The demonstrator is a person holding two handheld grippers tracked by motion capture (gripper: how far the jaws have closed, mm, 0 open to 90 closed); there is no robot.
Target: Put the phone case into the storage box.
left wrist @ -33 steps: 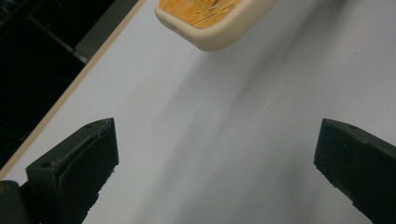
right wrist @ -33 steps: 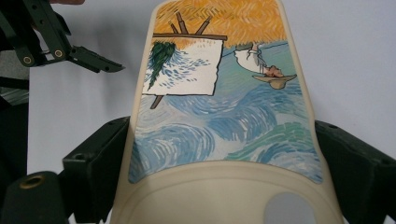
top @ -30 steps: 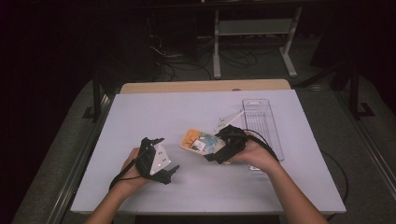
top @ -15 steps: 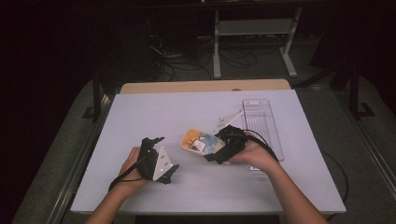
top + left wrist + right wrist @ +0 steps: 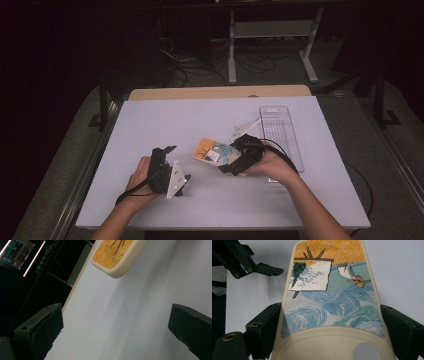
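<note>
- The painted case (image 5: 215,151), a cream-rimmed phone case with an orange-and-blue brushstroke picture of an easel and a figure in a hat, sits near the middle of the white table (image 5: 165,120).
- The right claw (image 5: 235,162) is closed on the painted case: in the right gripper view its two black jaws press against the case's (image 5: 332,302) cream sides, one on each edge, near the end with the camera cut-out.
- Whether the painted case rests flat on the table or is lifted a little off it, I cannot tell.
- The left claw (image 5: 181,172) is to the left of the painted case, apart from it, held low over the table. Its jaws stand wide apart with nothing between them but bare table top.
- From the left gripper view, an orange corner of the painted case (image 5: 116,255) shows ahead of the jaws.
- A clear plastic tray (image 5: 280,132) lies on the table just right of the painted case, beyond the right hand (image 5: 272,165).
</note>
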